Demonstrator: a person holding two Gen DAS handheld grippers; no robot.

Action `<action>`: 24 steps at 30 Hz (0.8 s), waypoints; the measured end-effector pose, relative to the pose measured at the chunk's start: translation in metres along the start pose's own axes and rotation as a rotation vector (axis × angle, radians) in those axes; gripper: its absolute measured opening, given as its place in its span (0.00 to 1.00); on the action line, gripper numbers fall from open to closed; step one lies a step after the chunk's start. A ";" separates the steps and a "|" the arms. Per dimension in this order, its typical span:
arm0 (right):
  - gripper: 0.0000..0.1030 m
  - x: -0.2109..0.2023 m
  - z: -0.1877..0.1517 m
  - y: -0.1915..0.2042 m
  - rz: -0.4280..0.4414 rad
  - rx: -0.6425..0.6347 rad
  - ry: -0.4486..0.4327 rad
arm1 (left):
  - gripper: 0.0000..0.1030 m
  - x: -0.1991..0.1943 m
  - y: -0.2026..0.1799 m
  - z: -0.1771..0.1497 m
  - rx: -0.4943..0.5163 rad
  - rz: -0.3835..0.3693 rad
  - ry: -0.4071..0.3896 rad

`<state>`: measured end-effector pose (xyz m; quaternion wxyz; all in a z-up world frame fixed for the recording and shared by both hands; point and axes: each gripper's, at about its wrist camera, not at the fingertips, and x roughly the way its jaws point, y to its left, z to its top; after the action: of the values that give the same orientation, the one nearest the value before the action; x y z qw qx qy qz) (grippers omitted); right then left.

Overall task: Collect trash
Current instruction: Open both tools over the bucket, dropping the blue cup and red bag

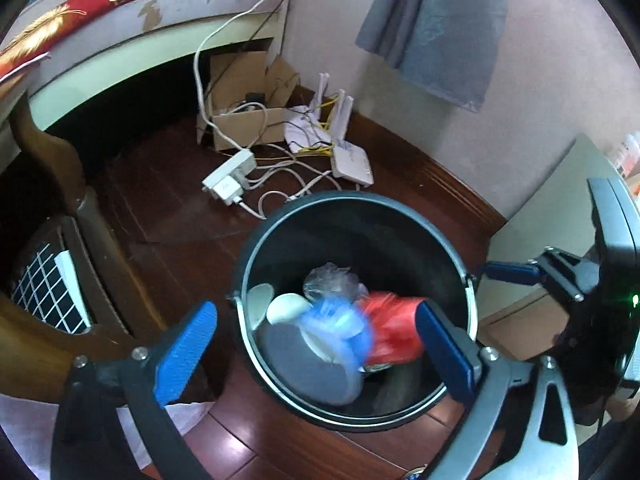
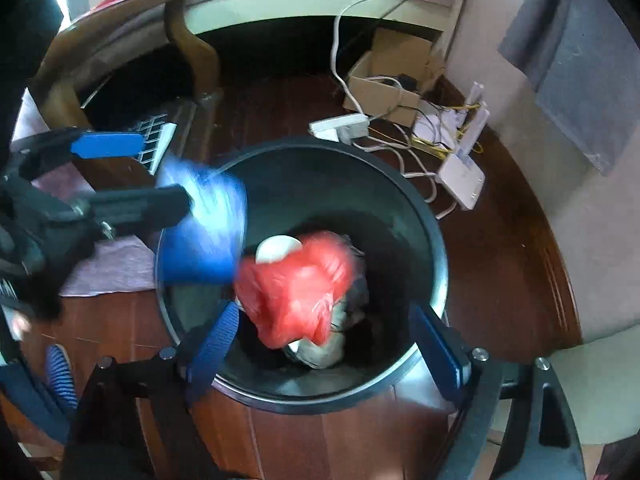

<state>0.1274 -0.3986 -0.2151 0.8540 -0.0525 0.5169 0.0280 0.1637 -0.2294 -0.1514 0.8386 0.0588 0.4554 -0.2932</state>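
A black round trash bin (image 1: 280, 220) stands on the dark wood floor; it also shows in the right wrist view (image 2: 424, 216). Both grippers hover over its mouth. My left gripper (image 1: 316, 344) is open with nothing between its pads. A blurred blue plastic piece (image 1: 340, 324) and a red plastic bag (image 1: 394, 332) are in mid-air over the bin. In the right wrist view my right gripper (image 2: 332, 344) is open; the red bag (image 2: 296, 288) hangs free just ahead of it and the blue piece (image 2: 204, 232) is beside the left gripper's fingers (image 2: 108, 144). White and clear trash (image 1: 286, 306) lies inside.
A power strip (image 1: 230, 174), white cables, a router (image 1: 352, 164) and a cardboard box (image 1: 248, 120) lie on the floor behind the bin. A wooden chair leg (image 1: 48, 152) and a bed frame are at left. A pale cabinet (image 1: 556, 208) stands at right.
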 end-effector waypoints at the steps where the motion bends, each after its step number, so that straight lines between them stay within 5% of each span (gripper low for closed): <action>1: 0.88 0.000 -0.001 -0.003 -0.012 0.005 -0.001 | 0.97 -0.001 0.001 -0.001 -0.005 0.004 -0.005; 4: 1.00 -0.001 -0.002 -0.011 -0.039 0.039 0.003 | 0.97 -0.001 0.004 -0.004 -0.003 0.033 -0.004; 24: 1.00 -0.031 0.007 -0.005 -0.093 0.051 -0.038 | 0.98 -0.032 0.001 -0.020 0.025 0.131 -0.041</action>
<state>0.1198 -0.4024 -0.1842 0.8652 -0.0541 0.4980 -0.0239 0.1360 -0.2070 -0.1377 0.8644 0.0930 0.4295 -0.2444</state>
